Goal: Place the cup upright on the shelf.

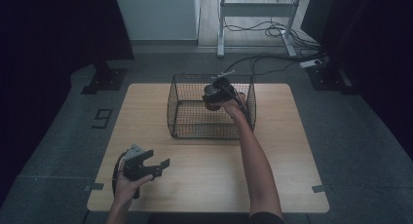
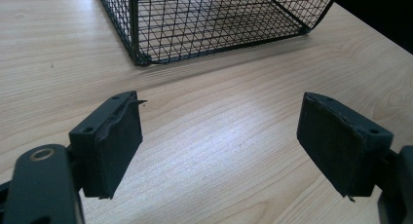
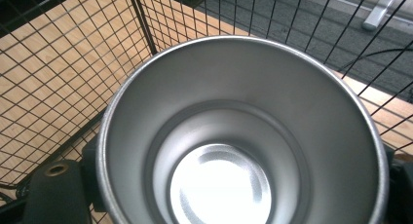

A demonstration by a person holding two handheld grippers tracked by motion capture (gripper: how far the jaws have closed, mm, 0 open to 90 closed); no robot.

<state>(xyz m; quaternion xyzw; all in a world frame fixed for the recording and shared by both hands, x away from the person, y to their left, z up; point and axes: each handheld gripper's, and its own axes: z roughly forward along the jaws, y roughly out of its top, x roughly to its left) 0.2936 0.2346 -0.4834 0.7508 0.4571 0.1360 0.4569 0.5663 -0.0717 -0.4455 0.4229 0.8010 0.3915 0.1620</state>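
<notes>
A black wire basket [image 1: 185,131] stands at the back middle of the wooden table [image 1: 204,180]. My right gripper [image 1: 214,98] is inside the basket's right half, shut on a metal cup [image 1: 210,93]. The right gripper view looks straight down into that shiny steel cup [image 3: 234,136], empty, with the basket's mesh [image 3: 58,63] around it. Whether the cup touches the basket floor I cannot tell. My left gripper [image 1: 155,164] hovers near the table's front left corner, open, with its two black pads [image 2: 117,136] wide apart and nothing between them. The basket [image 2: 204,24] lies ahead of it.
Beyond the table lie grey floor, a white desk frame [image 1: 221,29] with loose cables [image 1: 277,29] and a power strip [image 1: 311,63]. A black stand base [image 1: 102,80] sits at the far left. A number marking [image 1: 101,118] is on the floor left of the table.
</notes>
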